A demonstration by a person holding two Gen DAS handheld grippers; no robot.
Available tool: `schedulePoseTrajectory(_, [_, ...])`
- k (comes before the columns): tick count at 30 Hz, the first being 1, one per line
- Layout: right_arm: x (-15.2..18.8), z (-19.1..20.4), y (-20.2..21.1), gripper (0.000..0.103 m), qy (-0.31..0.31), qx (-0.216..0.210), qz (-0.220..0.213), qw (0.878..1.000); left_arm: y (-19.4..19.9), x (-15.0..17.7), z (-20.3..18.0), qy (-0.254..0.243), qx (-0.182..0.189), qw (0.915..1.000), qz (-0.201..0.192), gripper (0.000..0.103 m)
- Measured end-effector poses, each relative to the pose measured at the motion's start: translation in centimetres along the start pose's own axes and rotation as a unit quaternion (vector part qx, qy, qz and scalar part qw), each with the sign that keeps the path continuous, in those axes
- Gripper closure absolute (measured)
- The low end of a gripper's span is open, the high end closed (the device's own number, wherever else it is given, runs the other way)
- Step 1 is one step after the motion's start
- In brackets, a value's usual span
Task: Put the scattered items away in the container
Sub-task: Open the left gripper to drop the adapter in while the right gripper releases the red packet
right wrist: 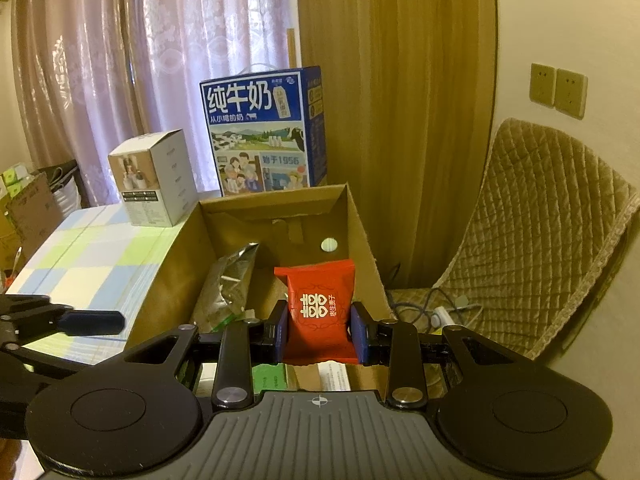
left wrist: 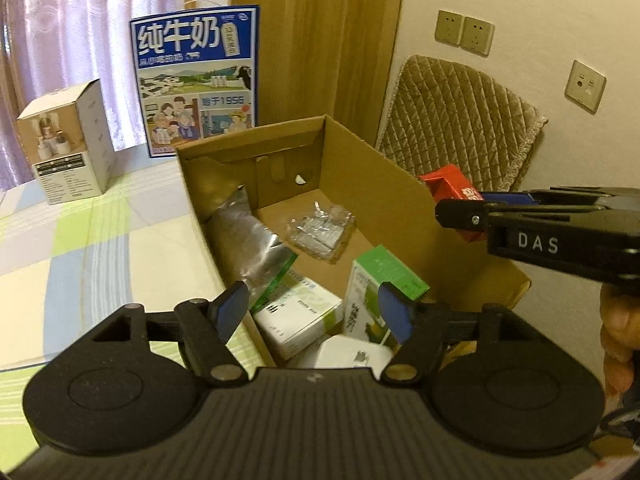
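Note:
An open cardboard box [left wrist: 380, 188] stands on the table. Inside it lie a silver foil bag [left wrist: 248, 240], a clear plastic blister pack [left wrist: 320, 232], two green-and-white cartons [left wrist: 296, 316] and a white item [left wrist: 352, 354]. My left gripper [left wrist: 312, 314] hangs open over the box's near end, its blue pads apart and pressing on nothing. My right gripper [right wrist: 320, 332] is shut on a red snack packet [right wrist: 320, 300], held above the box [right wrist: 168, 280] near its right wall. In the left wrist view the same packet [left wrist: 448, 184] shows beyond the right gripper [left wrist: 460, 212].
A blue milk carton case [left wrist: 196, 80] and a white product box [left wrist: 68, 148] stand on the checked tablecloth [left wrist: 80, 260] behind and to the left of the box. A chair with a quilted cover [left wrist: 460, 120] is to the right, with cables [right wrist: 432, 308] on the floor.

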State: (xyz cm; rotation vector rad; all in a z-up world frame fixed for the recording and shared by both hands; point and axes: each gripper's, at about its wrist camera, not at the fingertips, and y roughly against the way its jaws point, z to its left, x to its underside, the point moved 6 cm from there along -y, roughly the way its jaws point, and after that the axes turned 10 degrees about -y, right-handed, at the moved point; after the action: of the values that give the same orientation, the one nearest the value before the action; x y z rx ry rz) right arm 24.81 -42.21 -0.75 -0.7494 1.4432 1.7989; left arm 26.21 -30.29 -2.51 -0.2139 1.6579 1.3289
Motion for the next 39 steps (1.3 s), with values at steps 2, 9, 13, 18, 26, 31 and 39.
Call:
schedulePoseTrajectory(2, [0.2, 0.1, -0.2, 0.074, 0.000, -0.001, 0.002, 1.000, 0.3, 0.4, 0.4, 0.003, -0.003, 1.0000, 0.000, 0.036])
schedulePoseTrajectory(9, [0.1, 0.5, -0.9, 0.073, 0.005, -0.004, 0.007, 1.000, 0.9, 0.8, 0.7, 0.003, -0.007, 1.0000, -0.001, 0.036])
schedulePoseTrajectory(13, [-0.4, 1.1, -1.7, 0.073, 0.016, -0.005, 0.008, 1.000, 1.1, 0.9, 0.8, 0.005, -0.006, 1.0000, -0.004, 0.036])
schedulePoseTrajectory(18, [-1.2, 1.8, -2.9, 0.073, 0.028, -0.008, 0.013, 1.000, 1.1, 0.7, 0.8, 0.005, -0.007, 0.9999, -0.007, 0.036])
schedulePoseTrajectory(26, [-3.0, 2.4, -4.6, 0.058, 0.018, -0.024, 0.006, 1.000, 1.0, 1.0, 1.3, 0.009, -0.009, 0.9999, -0.005, 0.035])
schedulePoseTrajectory(31, [-2.3, 1.7, -3.4, 0.052, 0.002, -0.019, 0.001, 1.000, 1.3, 1.8, 1.5, 0.015, -0.009, 0.9998, -0.003, 0.033])
schedulePoseTrajectory(39, [0.5, 0.2, 0.3, 0.036, -0.037, -0.014, 0.006, 0.999, 3.2, 2.7, 1.3, 0.026, -0.012, 0.9996, -0.003, 0.026])
